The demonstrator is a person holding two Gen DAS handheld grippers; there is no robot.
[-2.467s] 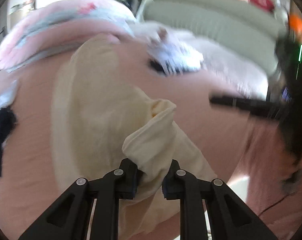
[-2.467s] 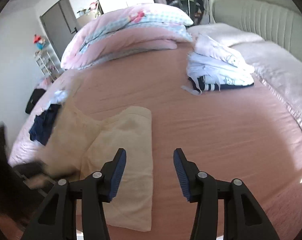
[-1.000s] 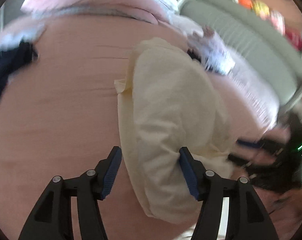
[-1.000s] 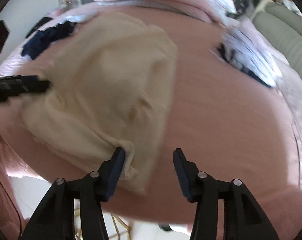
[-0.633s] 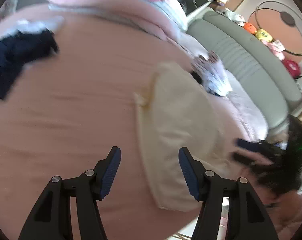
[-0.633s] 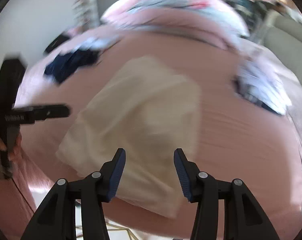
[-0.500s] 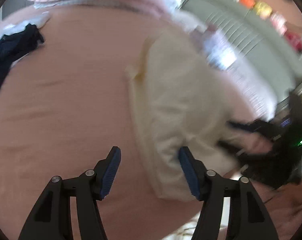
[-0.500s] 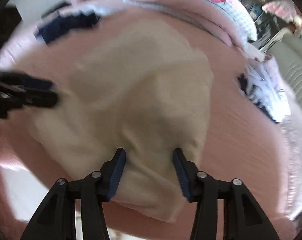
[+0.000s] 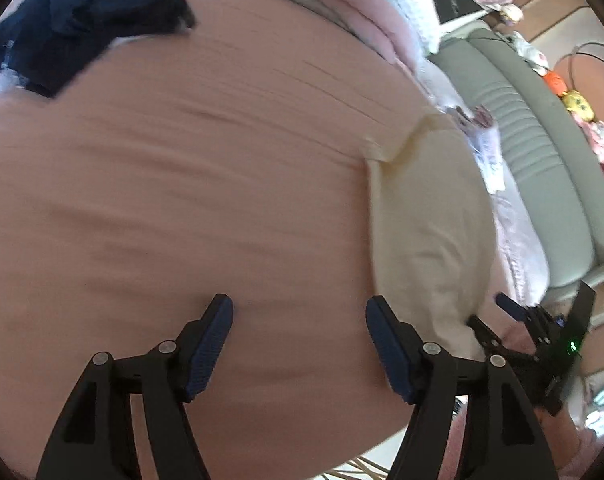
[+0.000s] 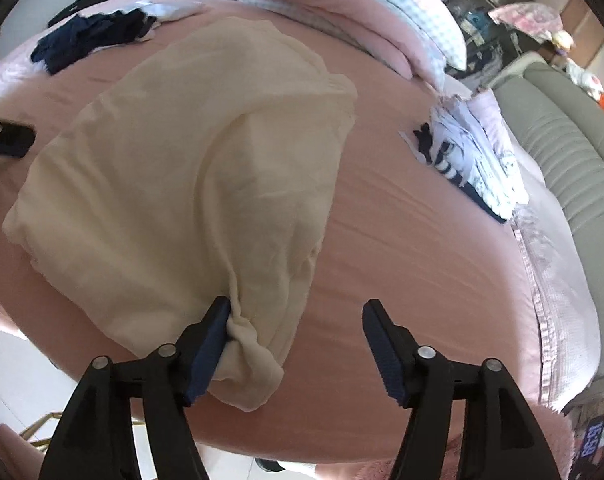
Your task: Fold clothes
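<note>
The cream folded cotton garment (image 10: pixel 189 184) lies on the pink bedsheet (image 10: pixel 414 264) at its near edge. The right gripper (image 10: pixel 293 344), nearer, is opening, one corner brushing its left pad. The left gripper (image 9: pixel 297 344) hangs released beside it.

Both grippers were alike: the left gripper (image 9: pixel 299 344) and the right gripper (image 10: pixel 295 348) had matte black, triangulated plastic arms with open cut-outs, silver screw heads at the joints, and ribbed dark-blue pads (image 10: pixel 207 354) lining the fingers. Beside the left gripper, the right unit's black body carried a small green light (image 9: pixel 573 346).
</note>
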